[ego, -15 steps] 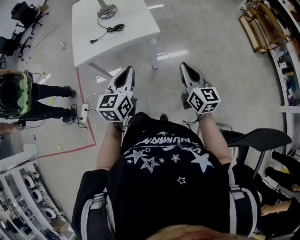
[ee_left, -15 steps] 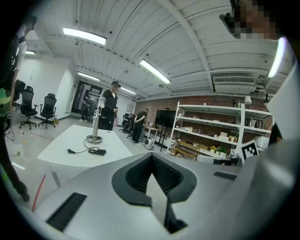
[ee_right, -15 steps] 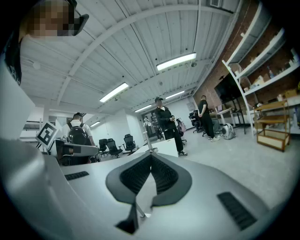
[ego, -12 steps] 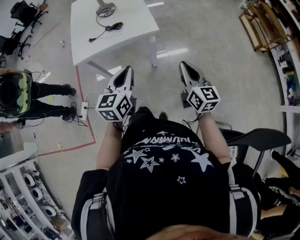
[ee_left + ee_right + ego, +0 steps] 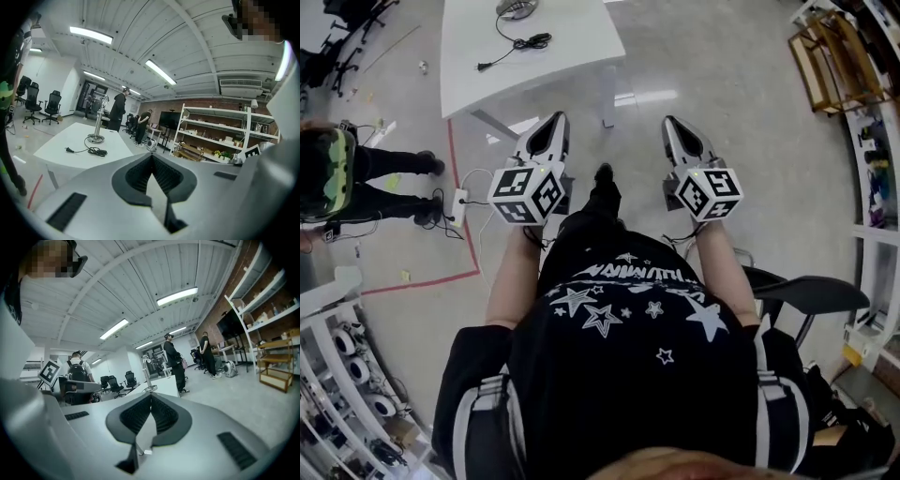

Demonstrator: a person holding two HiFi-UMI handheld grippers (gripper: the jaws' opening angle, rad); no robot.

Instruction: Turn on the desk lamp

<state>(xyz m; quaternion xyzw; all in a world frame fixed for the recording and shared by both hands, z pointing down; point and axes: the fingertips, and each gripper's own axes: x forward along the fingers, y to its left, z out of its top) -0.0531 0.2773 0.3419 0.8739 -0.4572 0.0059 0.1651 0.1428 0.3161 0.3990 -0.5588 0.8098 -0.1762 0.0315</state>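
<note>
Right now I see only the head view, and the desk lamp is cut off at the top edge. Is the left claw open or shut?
Observer: The left gripper view shows the left claw shut, with nothing between its jaws.
Operator: And the other one?
Observer: The right claw is also shut and empty, as the right gripper view shows.
Operator: Does the desk lamp stand upright?
Observer: Yes. In the left gripper view the desk lamp has a straight upright pole on a round base, which stands on the white table.
</note>
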